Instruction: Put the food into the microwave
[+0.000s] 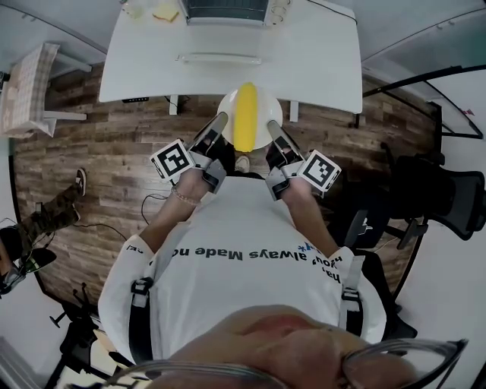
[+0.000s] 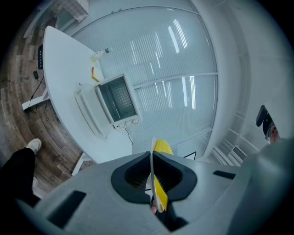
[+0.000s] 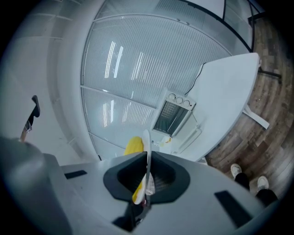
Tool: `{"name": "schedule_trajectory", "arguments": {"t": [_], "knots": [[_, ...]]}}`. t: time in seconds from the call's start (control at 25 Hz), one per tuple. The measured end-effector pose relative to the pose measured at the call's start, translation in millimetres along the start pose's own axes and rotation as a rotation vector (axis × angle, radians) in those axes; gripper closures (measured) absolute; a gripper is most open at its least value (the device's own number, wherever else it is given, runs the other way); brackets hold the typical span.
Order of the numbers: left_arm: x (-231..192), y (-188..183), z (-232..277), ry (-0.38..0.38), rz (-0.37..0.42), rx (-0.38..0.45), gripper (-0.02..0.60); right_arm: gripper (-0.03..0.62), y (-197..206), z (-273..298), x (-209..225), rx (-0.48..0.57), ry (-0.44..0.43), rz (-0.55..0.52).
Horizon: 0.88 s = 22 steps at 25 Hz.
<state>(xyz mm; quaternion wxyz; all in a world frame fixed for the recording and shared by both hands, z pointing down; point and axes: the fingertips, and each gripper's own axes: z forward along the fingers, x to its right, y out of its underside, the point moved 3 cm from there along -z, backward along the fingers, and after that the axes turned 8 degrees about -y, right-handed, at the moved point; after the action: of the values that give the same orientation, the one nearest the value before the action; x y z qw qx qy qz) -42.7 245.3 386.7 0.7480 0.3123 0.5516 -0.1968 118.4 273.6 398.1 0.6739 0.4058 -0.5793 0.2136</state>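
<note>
A long yellow piece of food (image 1: 245,118) lies on a white plate (image 1: 263,107) held in the air before the white table (image 1: 326,61). My left gripper (image 1: 220,121) is shut on the plate's left rim and my right gripper (image 1: 272,126) on its right rim. In the left gripper view the plate's edge (image 2: 152,160) runs between the jaws, the food (image 2: 162,148) beside it. The right gripper view shows the rim (image 3: 146,140) and food (image 3: 134,146) likewise. The microwave (image 1: 226,9) stands at the table's far side with its door (image 1: 219,58) folded down open.
A small yellow item (image 1: 165,11) lies left of the microwave. A black office chair (image 1: 448,197) stands at the right, and a seated person's leg (image 1: 53,213) is at the left. A checked cloth seat (image 1: 26,87) is by the table's left end.
</note>
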Motion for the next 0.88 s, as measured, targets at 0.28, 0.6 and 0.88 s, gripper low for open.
{"name": "schedule_trajectory", "arguments": {"t": [0.28, 0.6, 0.88], "knots": [[-8, -37, 30, 0.012, -0.014, -0.001, 0.565, 0.571, -22, 42, 11, -0.004, 0.004, -0.007], [-17, -101, 67, 0.014, -0.028, -0.01, 0.565, 0.571, -50, 110, 18, -0.005, 0.019, -0.009], [-43, -218, 121, -0.003, -0.03, -0.042, 0.565, 0.571, -85, 232, 31, 0.006, 0.053, 0.005]]}}
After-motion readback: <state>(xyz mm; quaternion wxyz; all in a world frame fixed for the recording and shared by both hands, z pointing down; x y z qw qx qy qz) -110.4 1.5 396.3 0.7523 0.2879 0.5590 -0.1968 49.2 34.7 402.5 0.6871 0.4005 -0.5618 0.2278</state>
